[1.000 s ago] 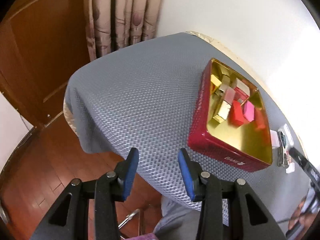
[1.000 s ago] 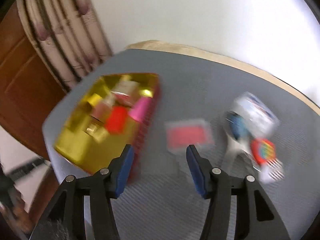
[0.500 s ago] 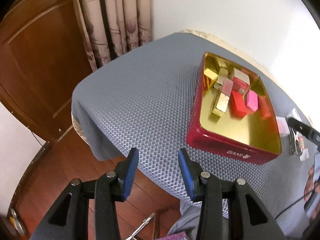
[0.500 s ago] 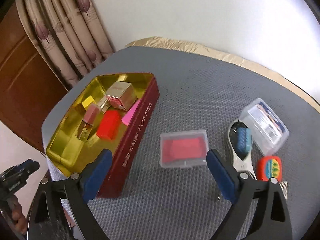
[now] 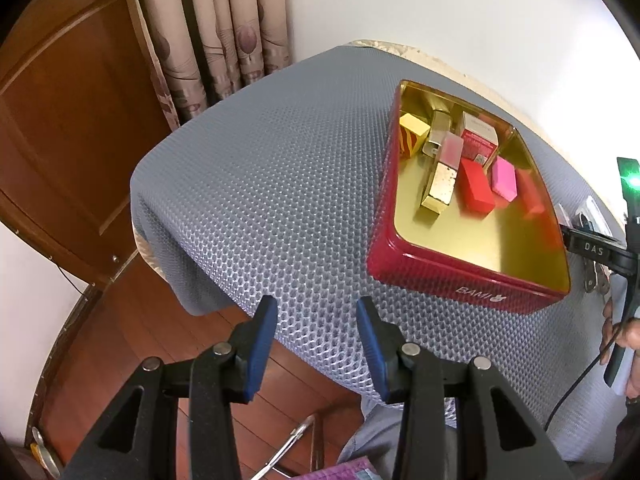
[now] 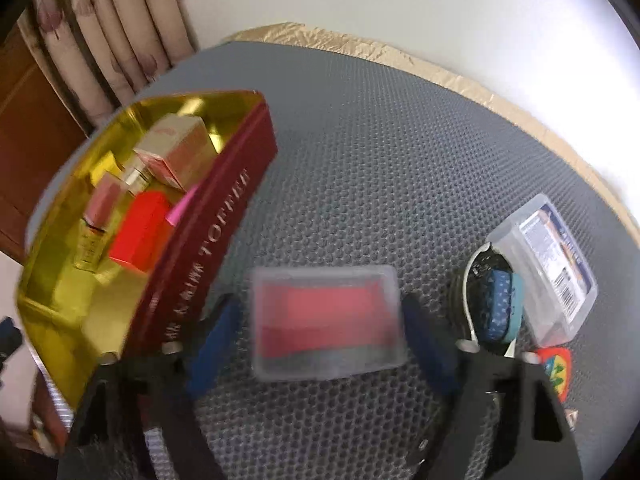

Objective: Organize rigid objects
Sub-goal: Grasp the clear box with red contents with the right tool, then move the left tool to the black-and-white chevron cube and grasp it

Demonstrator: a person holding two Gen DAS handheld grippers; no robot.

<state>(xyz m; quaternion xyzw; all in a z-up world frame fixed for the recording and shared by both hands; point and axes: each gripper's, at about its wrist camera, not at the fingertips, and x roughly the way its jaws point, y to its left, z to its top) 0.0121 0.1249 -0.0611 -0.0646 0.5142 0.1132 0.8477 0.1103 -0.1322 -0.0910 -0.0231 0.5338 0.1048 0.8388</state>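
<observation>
A red tin with a gold inside sits on the grey mesh mat and holds several small boxes, among them a red one and a pink one. A clear plastic case with a red insert lies right of the tin. My right gripper is open wide, with one finger on each side of the case; the view is blurred, so contact is unclear. My left gripper is open and empty over the mat's near edge, left of the tin.
Right of the case lie a second clear case with a printed label, a blue patterned item and a colourful round tag. Curtains and a wooden door stand behind the table. The wooden floor lies below its edge.
My right gripper opened wide, then dropped forward so its fingers flank the clear red case. My left gripper stayed open while its view pulled back slightly from the tin.
</observation>
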